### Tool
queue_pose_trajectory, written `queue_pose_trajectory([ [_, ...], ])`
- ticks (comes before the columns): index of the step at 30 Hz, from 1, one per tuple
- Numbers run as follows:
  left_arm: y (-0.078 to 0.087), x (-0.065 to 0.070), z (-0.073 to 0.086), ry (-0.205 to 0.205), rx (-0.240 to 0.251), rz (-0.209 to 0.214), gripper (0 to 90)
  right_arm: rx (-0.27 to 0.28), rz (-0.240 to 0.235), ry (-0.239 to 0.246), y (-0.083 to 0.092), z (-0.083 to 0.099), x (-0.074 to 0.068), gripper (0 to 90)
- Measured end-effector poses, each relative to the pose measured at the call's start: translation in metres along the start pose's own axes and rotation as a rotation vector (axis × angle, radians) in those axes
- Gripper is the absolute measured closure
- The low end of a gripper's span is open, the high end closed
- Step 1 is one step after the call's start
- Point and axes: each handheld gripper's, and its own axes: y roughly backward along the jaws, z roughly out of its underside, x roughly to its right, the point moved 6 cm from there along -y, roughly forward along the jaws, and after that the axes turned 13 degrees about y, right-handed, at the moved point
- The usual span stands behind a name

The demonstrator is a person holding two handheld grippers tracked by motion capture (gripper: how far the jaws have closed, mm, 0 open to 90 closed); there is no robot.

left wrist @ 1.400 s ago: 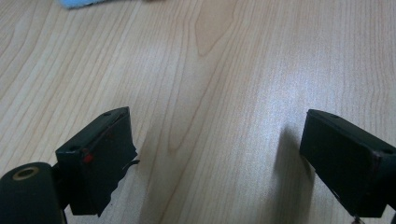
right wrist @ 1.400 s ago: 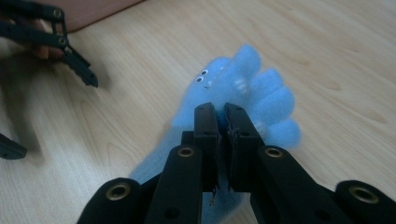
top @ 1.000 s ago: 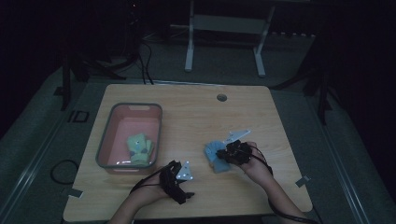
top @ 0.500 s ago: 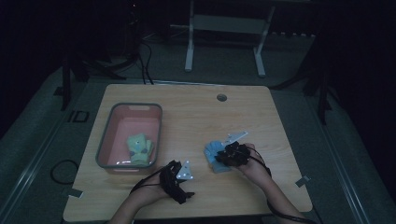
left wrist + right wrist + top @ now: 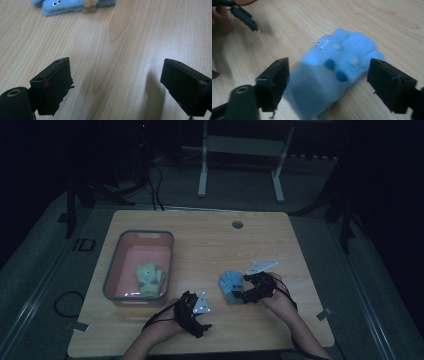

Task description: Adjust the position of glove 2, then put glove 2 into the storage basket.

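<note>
A little blue glove (image 5: 337, 72) lies flat on the wooden tabletop (image 5: 210, 245), near the front edge on the right side. The right gripper (image 5: 252, 287) sits over its cuff end with its fingers (image 5: 274, 82) spread wide on both sides of it, holding nothing. The left gripper (image 5: 192, 310) rests close by with its fingers (image 5: 52, 85) wide open and empty too. A green glove (image 5: 149, 277) lies in the pink bin (image 5: 120, 255). The blue one looks soft, light and floppy, so I think pinching the thick cuff would work best.
</note>
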Motion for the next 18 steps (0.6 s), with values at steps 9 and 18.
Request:
queue_pose_trajectory([
  [9, -0.002, 0.012, -0.015, 0.044, 0.002, -0.009, 10.9, 0.046, 0.043, 0.023, 0.015, 0.004, 0.013, 15.0],
  [18, 0.000, 0.017, -0.030, 0.033, 0.030, -0.017, 11.9, 0.064, 0.004, -0.068, 0.028, 0.003, 0.016, 13.4],
])
